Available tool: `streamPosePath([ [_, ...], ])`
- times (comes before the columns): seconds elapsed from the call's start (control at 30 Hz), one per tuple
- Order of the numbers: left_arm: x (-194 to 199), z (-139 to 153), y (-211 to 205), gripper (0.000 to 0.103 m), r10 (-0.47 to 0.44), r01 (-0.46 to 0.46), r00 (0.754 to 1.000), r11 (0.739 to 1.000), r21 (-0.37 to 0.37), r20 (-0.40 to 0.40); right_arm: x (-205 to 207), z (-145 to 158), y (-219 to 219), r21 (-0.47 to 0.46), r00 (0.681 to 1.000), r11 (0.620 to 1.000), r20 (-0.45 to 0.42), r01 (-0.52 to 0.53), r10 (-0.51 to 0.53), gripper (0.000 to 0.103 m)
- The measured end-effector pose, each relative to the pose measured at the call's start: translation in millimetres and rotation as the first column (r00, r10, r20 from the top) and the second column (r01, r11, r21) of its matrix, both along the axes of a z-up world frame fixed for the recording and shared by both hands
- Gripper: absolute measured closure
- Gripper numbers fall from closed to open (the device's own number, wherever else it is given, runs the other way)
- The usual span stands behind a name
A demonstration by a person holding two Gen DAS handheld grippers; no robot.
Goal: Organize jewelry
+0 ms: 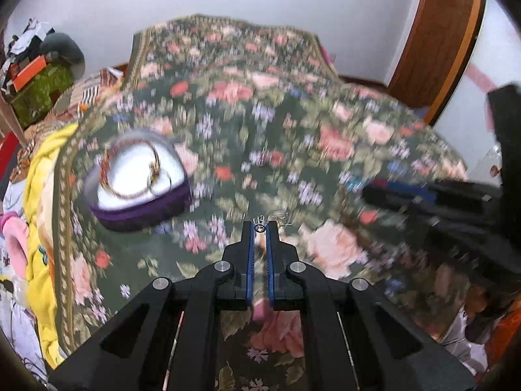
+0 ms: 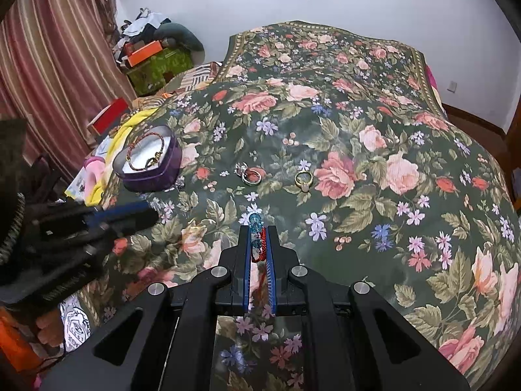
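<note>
My left gripper (image 1: 260, 228) is shut on a small silver piece of jewelry (image 1: 259, 223), pinched at the very fingertips above the floral bedspread (image 1: 293, 114); this view is motion-blurred. The right gripper (image 2: 259, 229) is shut on a red cord bracelet with blue beads (image 2: 256, 220). A purple heart-shaped box (image 2: 153, 172) (image 1: 146, 210) lies to the left, with a red-and-gold bracelet (image 2: 146, 153) on its white cushion. On the bedspread beyond the right gripper lie a silver ring (image 2: 251, 176) and a gold ring (image 2: 303, 180). Each view shows the other gripper at its edge.
The bed's left side holds a yellow cloth (image 2: 130, 127), a pink item (image 2: 94, 171) and a red box (image 2: 109, 115). Striped curtains (image 2: 49, 65) and a pile of boxes and clothes (image 2: 153, 55) stand in the far left corner. A wooden door (image 1: 439, 39) is at the right.
</note>
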State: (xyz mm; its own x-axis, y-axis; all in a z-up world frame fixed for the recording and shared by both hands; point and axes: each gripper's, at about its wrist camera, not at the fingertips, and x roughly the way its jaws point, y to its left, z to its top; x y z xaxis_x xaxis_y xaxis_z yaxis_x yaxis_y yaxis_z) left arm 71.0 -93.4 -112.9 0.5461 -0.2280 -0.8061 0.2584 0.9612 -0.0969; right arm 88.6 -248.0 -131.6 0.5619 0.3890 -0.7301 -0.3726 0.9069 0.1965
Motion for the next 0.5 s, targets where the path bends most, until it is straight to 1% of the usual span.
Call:
streamPosePath([
  [0.07,1.0,-9.1,1.0,0.098,0.010,-0.010,1.000,1.000,0.028,-0.018,0.7,-1.0,-1.0,0.002,1.000,1.000,-0.005,0.002,-0.002,0.095],
  [0.1,0.7,-12.4,1.4,0.098,0.018,-0.017,1.000,0.998,0.054,-0.018,0.5,-1.3,-1.2,0.003,1.000,1.000,-0.007,0.003,-0.003,0.095],
  [0.3,-3.6,-12.8,6.6,0.098,0.040,-0.045,0.999,0.985,0.169,0.032,1.9,-4.5,0.5,0.003,1.000,1.000,-0.017,-0.001,0.001,0.095],
  [0.4,-4.6,-10.1,11.9,0.098,0.059,-0.068,0.997,0.980,0.186,0.054,3.3,-7.3,4.6,-0.004,1.000,1.000,-0.025,-0.012,0.012,0.095],
  [0.5,-5.5,-3.0,19.9,0.098,0.079,-0.090,0.994,0.984,0.154,0.073,3.2,-8.9,7.7,-0.007,0.999,1.000,-0.031,-0.022,0.022,0.095],
])
